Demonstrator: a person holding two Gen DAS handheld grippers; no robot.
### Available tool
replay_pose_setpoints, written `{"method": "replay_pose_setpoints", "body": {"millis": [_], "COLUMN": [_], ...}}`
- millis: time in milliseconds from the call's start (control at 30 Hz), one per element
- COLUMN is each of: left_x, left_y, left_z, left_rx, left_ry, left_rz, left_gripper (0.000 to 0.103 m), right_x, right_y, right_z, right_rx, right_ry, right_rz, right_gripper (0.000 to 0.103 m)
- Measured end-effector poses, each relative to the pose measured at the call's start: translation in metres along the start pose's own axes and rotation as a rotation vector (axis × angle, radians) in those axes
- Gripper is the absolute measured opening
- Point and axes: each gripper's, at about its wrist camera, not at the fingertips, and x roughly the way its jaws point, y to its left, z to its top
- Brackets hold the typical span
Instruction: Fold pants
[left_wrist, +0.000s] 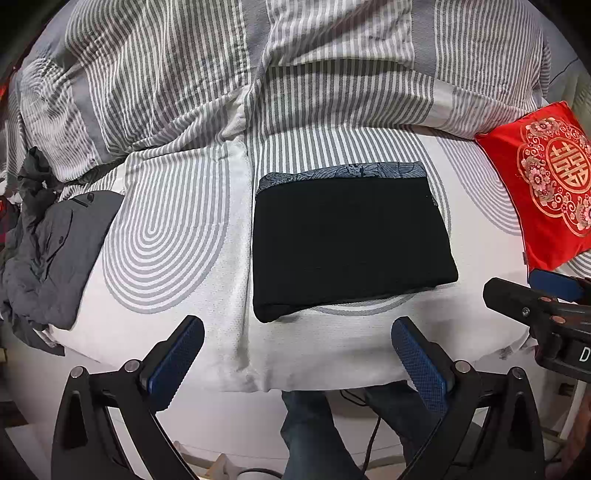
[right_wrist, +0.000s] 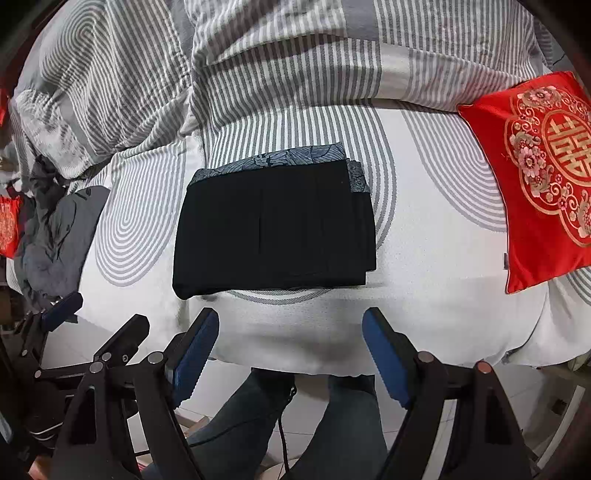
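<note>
The black pants (left_wrist: 351, 240) lie folded into a compact rectangle on the bed, with a grey patterned waistband (left_wrist: 343, 171) along the far edge. They also show in the right wrist view (right_wrist: 273, 236). My left gripper (left_wrist: 295, 332) is open and empty, held just short of the pants' near edge, above the bed's front edge. My right gripper (right_wrist: 290, 325) is open and empty, also just short of the near edge. The right gripper also shows at the right of the left wrist view (left_wrist: 535, 295), and the left gripper at the left of the right wrist view (right_wrist: 62, 306).
The bed (left_wrist: 177, 240) has a white and grey striped cover, with a bunched duvet (left_wrist: 221, 74) at the back. A red embroidered cushion (left_wrist: 546, 184) lies at the right. Crumpled grey clothes (left_wrist: 51, 258) lie at the left. A person's legs (right_wrist: 332, 424) stand below the bed edge.
</note>
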Motion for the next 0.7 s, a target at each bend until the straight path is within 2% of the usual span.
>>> {"method": "replay_pose_setpoints", "body": {"millis": [467, 700], "left_x": [0.0021, 0.0], "left_y": [0.0005, -0.0039], "left_z": [-0.0005, -0.0004], "left_rx": [-0.004, 0.013], "left_ry": [0.011, -0.008], "left_rz": [-0.009, -0.021], "left_gripper": [0.102, 0.102], "right_x": [0.0001, 0.0018], "right_y": [0.0084, 0.01], "right_z": [0.0014, 0.0038], "right_rx": [-0.036, -0.051], "right_ry": [-0.001, 0.006], "right_rz": [-0.022, -0.032], "right_gripper": [0.083, 0.083]}}
